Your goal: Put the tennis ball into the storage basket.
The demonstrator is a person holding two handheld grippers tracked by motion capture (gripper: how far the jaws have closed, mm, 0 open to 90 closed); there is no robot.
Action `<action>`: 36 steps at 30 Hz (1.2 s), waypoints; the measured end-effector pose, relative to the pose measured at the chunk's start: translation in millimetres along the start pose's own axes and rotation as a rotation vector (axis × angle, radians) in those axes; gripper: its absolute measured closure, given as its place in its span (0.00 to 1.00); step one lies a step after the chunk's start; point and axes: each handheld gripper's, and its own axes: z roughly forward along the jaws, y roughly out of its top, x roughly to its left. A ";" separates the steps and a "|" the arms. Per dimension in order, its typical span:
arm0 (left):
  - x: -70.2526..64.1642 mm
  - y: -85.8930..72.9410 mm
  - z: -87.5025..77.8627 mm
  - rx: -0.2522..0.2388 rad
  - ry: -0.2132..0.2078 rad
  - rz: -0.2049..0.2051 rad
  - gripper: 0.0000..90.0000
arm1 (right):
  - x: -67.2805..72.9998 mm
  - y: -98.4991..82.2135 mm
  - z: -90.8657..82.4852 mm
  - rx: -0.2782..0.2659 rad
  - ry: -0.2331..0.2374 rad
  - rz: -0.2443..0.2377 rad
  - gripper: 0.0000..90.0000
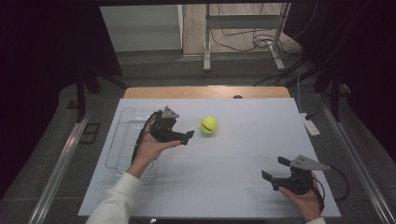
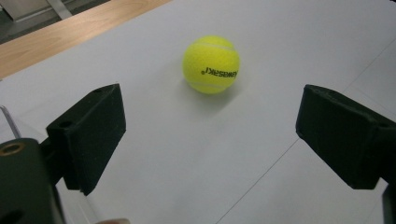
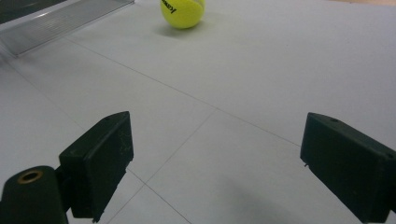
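A yellow tennis ball (image 1: 208,125) lies on the white board (image 1: 243,149) a little back of the middle. My left gripper (image 1: 184,133) is held just left of the ball, pointing at it, with its jaws open and empty. In the left gripper view the ball (image 2: 211,64) sits a short way beyond the two black pads (image 2: 93,135), centred between them and apart from both. My right gripper (image 1: 274,169) is at the front right, low over the board, open and empty. Its view has the ball (image 3: 183,11) far ahead at the top edge.
A clear plastic tray (image 1: 116,140) lies at the board's left side, partly under the left forearm, and its rim (image 3: 56,23) crosses the right gripper view's top left. A white power strip (image 1: 310,125) lies off the right edge. The wooden table edge (image 1: 205,92) runs behind.
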 end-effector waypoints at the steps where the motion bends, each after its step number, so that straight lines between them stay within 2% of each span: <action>1: -0.2 0.5 0.5 -0.001 0.000 -0.002 0.11 | 0.0 0.0 0.0 0.000 0.000 0.000 0.11; 21: -2.7 15.0 8.7 0.009 -0.002 0.021 0.11 | -0.6 -0.1 0.3 0.001 0.000 0.001 0.11; 36: -0.1 23.6 13.9 0.017 -0.001 0.019 0.10 | -1.1 -0.3 0.7 0.001 -0.002 0.004 0.11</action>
